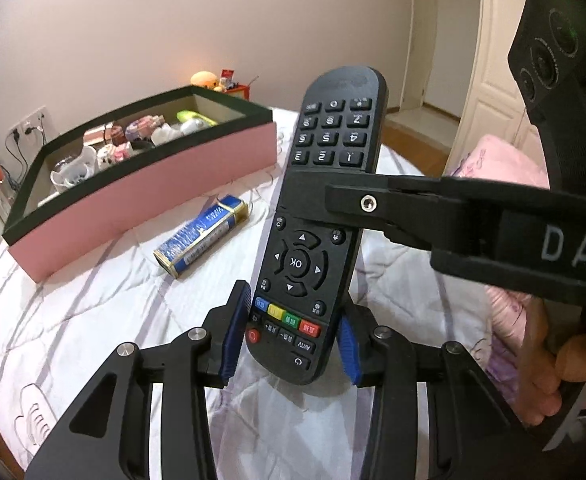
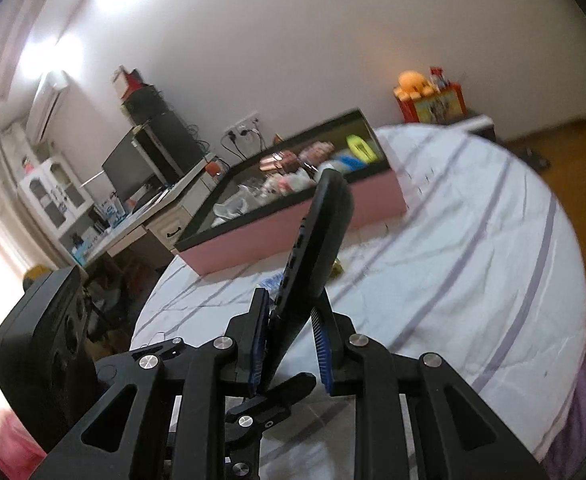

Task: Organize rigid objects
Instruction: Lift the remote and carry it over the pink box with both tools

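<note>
Remote [image 1: 317, 216] is in the air above the bed, held by both grippers at once. Left gripper [image 1: 293, 340] has the bottom end between its blue pads, but there's a sliver of daylight on each side, so fingers look slightly spread, not clamping. Right gripper [image 2: 289, 340] does the carrying: it comes in from the side and pinches the remote across its thickness, mid-body, button face on one pad and back on the other. Looks like a handover or regrip in progress.

Next out: blue-and-gold pack [image 1: 201, 236] lying flat on the white quilt [image 1: 93, 320], just short of the box, not yet collected.

Furthest: pink box with dark rim [image 1: 149, 196], open, already holding a cup, small figurines and a green item.

My read: box part-filled; remote and pack left to go in.
</note>
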A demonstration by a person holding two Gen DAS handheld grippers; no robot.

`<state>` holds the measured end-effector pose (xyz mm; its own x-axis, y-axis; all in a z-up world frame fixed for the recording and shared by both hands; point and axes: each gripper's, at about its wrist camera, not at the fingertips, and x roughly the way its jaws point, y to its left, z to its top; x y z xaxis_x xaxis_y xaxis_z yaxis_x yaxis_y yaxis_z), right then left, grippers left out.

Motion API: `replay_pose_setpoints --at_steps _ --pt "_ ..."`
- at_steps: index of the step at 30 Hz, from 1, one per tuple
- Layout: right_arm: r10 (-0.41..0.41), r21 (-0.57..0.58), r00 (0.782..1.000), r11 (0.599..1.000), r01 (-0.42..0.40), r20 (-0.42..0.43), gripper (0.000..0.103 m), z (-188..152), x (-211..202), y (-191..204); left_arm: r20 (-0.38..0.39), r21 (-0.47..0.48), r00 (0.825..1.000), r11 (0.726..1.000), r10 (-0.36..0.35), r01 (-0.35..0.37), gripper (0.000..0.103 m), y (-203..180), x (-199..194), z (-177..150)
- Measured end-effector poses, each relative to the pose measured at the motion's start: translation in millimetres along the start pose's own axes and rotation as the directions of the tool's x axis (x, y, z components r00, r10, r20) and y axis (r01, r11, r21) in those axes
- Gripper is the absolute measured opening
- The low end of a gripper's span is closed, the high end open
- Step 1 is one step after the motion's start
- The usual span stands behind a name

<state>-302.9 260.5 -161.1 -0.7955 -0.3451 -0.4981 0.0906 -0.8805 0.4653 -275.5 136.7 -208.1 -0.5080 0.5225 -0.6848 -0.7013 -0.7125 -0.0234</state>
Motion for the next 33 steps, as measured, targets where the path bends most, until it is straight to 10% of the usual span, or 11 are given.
replay_pose_setpoints --at_steps 18,33 --pt "0.078 -0.215 0.990 0.975 -0.051 0.119 0.022 68.1 -8.7 55.2 0.137 0.030 0.989 0.998 0.058 -0.063 0.040 42.2 -44.7 69.3" --pt "0.055 -0.306 0.991 0.952 -0.016 0.119 0.022 129.9 67.4 51.7 0.079 -0.074 0.997 0.997 -0.007 0.013 0.040 120.7 19.9 127.3"
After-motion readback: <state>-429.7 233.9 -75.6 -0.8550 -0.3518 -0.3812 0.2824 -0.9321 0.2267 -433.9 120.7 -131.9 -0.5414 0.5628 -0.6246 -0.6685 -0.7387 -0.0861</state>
